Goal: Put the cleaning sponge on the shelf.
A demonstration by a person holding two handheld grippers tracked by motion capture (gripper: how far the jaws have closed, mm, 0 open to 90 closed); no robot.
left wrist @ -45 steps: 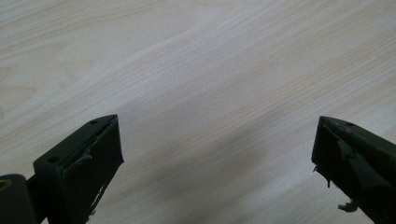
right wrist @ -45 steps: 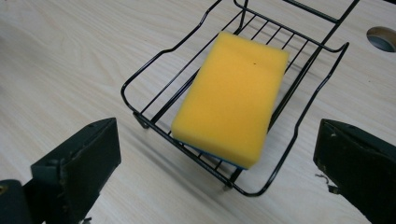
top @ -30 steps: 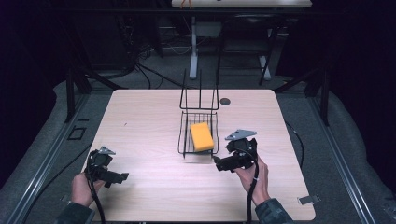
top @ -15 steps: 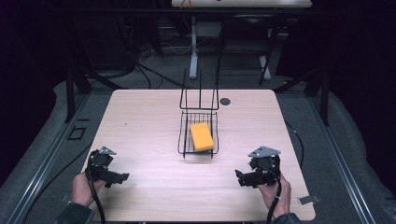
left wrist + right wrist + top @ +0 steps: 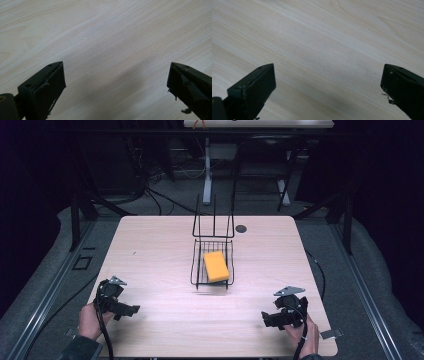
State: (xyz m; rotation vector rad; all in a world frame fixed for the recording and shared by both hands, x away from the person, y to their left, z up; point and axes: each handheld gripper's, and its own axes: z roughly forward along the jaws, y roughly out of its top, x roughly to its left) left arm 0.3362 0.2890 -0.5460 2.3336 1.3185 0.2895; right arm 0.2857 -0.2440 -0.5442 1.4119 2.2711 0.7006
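1. Left tongs (image 5: 131,310): jaws spread wide, nothing betw. them; held low over the desk (image 5: 150,245) near its front-left corner, tips pointing inward.
2. Right tongs (image 5: 266,320): jaws likewise spread wide, nothing gripped; held near the front-right corner, tips pointing inward toward the left tongs.
3. Left gripper view: left tongs (image 5: 115,92) w/ both black jaws far apart, bare pale wood grain betw. them.
4. Right gripper view: right tongs (image 5: 328,92) w/ the same wide gap, over bare wood.
5. Yellow sponge (image 5: 216,266): lies flat inside the black wire basket (image 5: 196,270), approx. desk centre, well apart from both tongs.
6. Basket has a tall upright wire back at its far end; a small dark round spot (image 5: 241,228) sits on the desk just beside it, to the right.
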